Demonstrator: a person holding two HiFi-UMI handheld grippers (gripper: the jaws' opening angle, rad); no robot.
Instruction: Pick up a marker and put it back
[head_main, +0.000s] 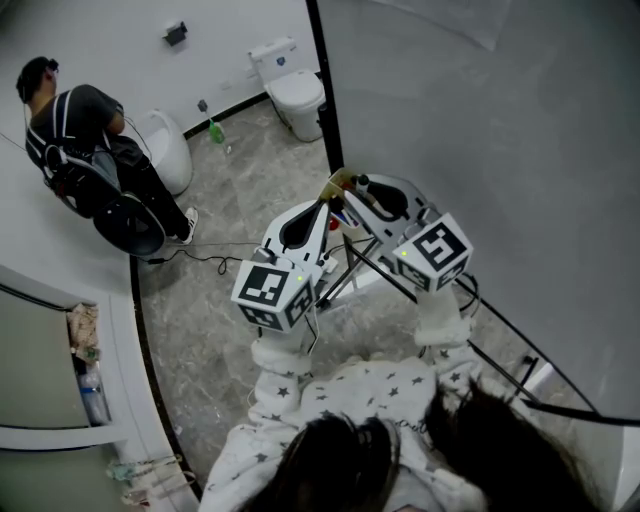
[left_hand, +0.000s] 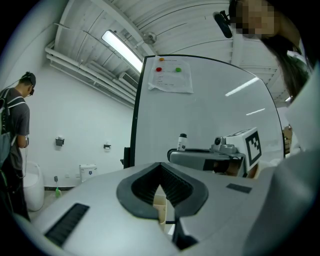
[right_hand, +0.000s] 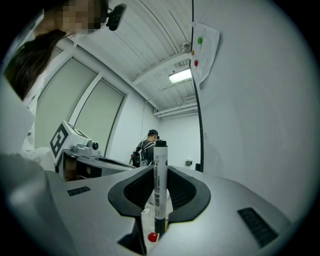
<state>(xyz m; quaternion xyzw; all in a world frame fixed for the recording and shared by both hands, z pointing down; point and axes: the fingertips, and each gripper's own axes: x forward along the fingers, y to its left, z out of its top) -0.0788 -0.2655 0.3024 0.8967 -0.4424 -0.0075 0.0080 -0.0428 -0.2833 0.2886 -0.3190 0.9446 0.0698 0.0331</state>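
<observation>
Whiteboard (head_main: 480, 120) on the right, both grippers held level close beside it. Right gripper (right_hand: 159, 172) is clamped on the marker (right_hand: 160, 185), which stands upright across the jaws. Its lower end sits just above a red-tipped thing (right_hand: 152, 236), so the return is probably straight down. Left gripper (left_hand: 161, 175) is closed, empty, alongside.

My left hand-held gripper (head_main: 322, 203) and right hand-held gripper (head_main: 352, 187) reach forward side by side, tips close together. The tall grey whiteboard (head_main: 480, 120) is on my right. A white-barrelled marker with a black cap (right_hand: 160, 185) stands upright between the right one's jaws. Ahead, a white ceramic toilet (head_main: 295, 95) sits against the far wall. A person in a dark shirt (head_main: 75, 125) stands far left.
</observation>
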